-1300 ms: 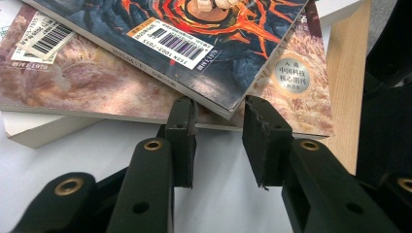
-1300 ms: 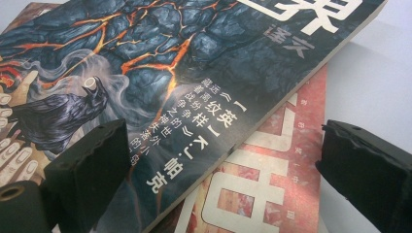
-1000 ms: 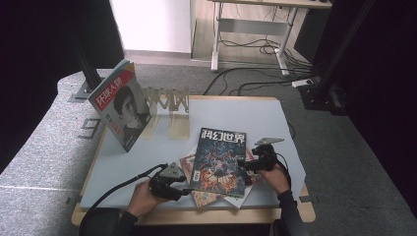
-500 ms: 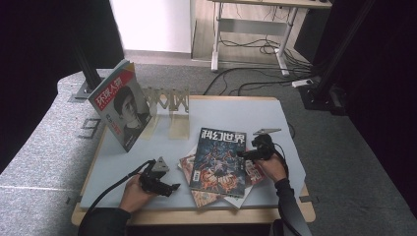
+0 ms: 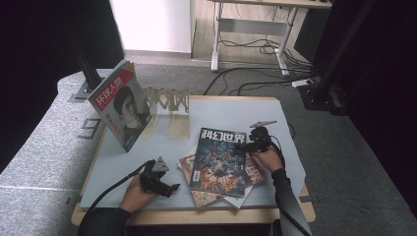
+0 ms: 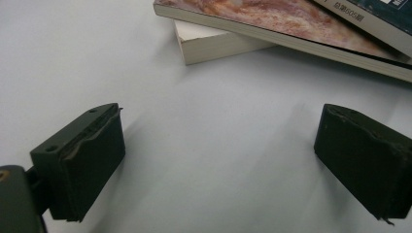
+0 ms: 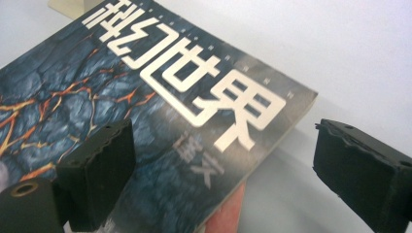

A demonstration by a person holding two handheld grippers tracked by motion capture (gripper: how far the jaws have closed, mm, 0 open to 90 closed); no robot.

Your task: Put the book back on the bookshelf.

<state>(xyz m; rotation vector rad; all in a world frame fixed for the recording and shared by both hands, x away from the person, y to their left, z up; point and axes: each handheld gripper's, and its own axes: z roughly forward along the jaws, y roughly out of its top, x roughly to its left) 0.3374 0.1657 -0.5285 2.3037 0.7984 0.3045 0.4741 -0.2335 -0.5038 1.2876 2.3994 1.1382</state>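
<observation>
My left hand-held gripper (image 5: 169, 187) sits low over the bare bench (image 5: 216, 110), its jaws just opened wide with nothing between them, just left of the magazine pile (image 5: 206, 195). My right hand-held gripper (image 7: 221, 167) is spread wide too, straddling the upper right corner of the dark top magazine (image 5: 220, 160), pads not pressing on it yet.
</observation>
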